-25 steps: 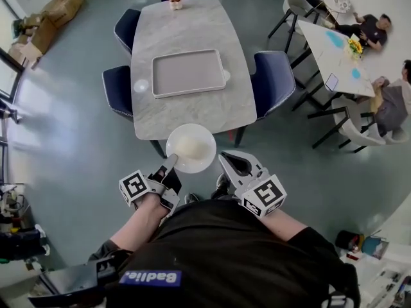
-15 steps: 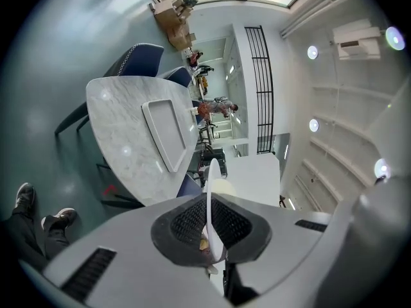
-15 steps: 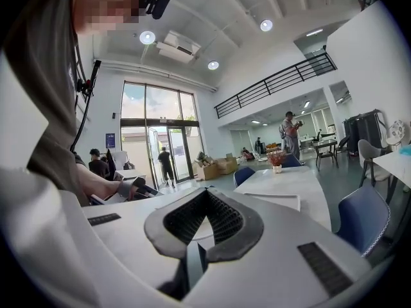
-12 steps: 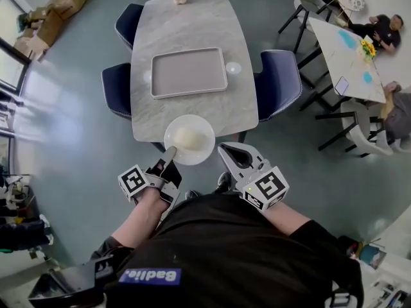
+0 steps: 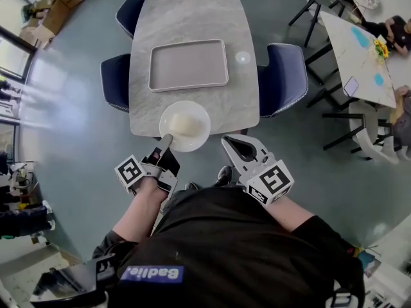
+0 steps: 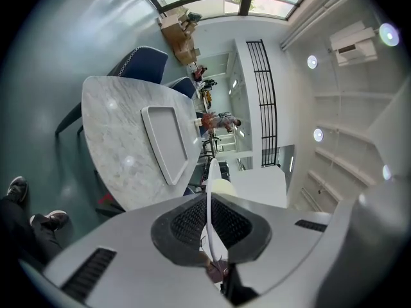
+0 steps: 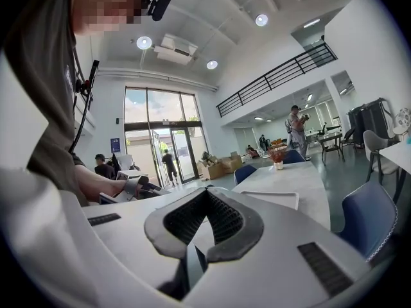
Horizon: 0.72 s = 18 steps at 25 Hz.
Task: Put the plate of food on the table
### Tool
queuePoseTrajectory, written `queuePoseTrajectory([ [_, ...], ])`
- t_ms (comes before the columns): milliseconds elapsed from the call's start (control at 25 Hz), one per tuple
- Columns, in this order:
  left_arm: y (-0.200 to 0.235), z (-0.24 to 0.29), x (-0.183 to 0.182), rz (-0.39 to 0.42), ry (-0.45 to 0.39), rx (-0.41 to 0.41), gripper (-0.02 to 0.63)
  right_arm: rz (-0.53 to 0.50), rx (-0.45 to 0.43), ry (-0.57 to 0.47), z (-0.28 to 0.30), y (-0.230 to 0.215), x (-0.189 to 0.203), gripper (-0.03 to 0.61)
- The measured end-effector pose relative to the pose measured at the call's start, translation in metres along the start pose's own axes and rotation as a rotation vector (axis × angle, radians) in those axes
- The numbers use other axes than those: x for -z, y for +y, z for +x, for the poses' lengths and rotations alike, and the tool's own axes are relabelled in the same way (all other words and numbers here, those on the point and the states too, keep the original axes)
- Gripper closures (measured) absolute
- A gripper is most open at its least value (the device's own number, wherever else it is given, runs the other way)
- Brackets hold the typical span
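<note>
A white plate [image 5: 196,133] with a pale lump of food [image 5: 182,123] hangs over the near end of the marble table [image 5: 192,18]. My left gripper [image 5: 166,140] is shut on the plate's near rim. In the left gripper view the plate [image 6: 208,191] shows edge-on between the pads, with the food [image 6: 221,186] beyond. Whether the plate touches the tabletop is unclear. My right gripper [image 5: 226,140] sits just right of the plate, short of the table edge, shut with nothing in it [image 7: 204,213].
A grey rectangular tray [image 5: 188,65] lies at the table's middle, with a small round glass [image 5: 243,57] to its right. Blue chairs stand at the left [image 5: 114,82] and right [image 5: 282,69]. Another table with chairs [image 5: 359,50] is at the far right.
The person has stepped closer to the table. The plate, held by my left gripper, now reaches over the table's near end. My right gripper has come along beside it.
</note>
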<state>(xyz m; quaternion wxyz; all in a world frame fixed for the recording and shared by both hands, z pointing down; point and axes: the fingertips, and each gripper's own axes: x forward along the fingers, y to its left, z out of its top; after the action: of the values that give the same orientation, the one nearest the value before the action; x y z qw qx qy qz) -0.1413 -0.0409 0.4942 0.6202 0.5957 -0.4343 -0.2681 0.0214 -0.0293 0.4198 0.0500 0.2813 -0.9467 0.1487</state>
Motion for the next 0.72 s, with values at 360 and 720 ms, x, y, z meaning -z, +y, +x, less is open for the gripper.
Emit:
queuePoseTrajectory([
  [360,0.015,0.015,-0.014,-0.007,-0.062,-0.037,0.598,0.02,-0.013,0.013,-0.004,-0.018,0.009,0.568],
  [720,0.013,0.038,-0.033,-0.009,-0.029,-0.015,0.598,0.025,0.024,0.016,0.006,-0.015,0.008,0.568],
])
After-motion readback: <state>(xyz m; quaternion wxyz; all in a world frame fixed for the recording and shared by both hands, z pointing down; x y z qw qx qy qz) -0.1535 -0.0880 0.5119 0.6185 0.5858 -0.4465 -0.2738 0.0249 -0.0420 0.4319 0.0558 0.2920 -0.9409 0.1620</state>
